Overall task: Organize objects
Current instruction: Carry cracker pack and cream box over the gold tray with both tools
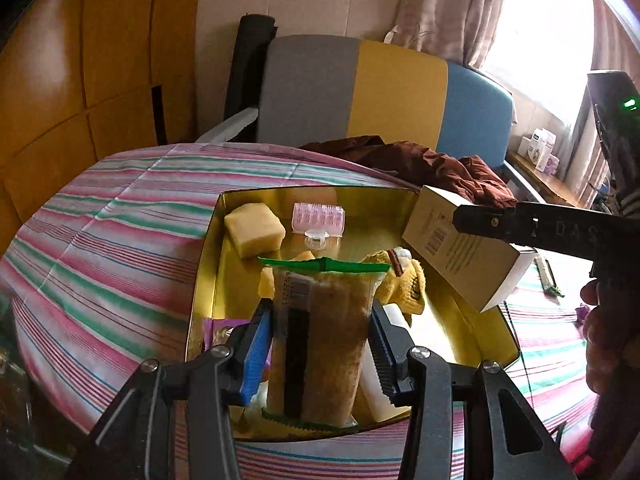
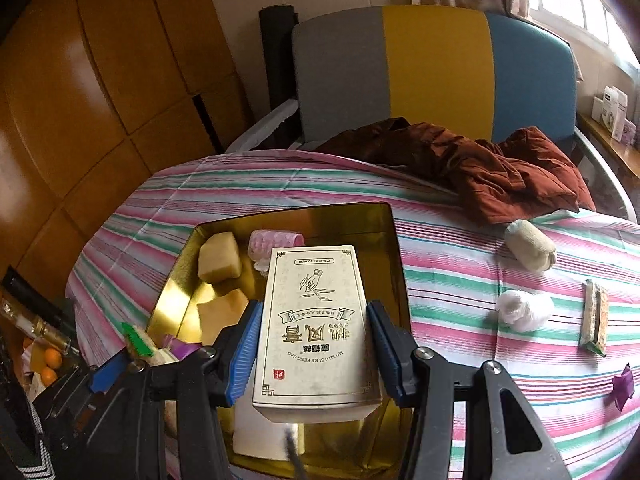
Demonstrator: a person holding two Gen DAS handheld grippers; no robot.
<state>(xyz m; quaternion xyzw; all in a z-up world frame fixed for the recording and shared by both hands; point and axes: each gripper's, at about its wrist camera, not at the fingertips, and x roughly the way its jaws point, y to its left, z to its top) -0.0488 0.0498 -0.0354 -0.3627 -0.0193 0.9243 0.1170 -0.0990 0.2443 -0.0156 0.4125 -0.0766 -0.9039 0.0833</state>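
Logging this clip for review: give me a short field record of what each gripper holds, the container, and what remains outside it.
left gripper: shut on snack packet, above the tin
right gripper: shut on cream box, above the tin
container: gold tin, open, on striped cloth
inside tin: yellow block, pink roller
outside tin: rolled sock, white wad, snack bar

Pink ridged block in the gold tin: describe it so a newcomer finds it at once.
On the striped bedspread sits an open gold tin. At its far end, right of the pale yellow cube, lies the pink ridged block. It is the only pink, translucent, bumpy piece there; its neighbours are yellow or cream.
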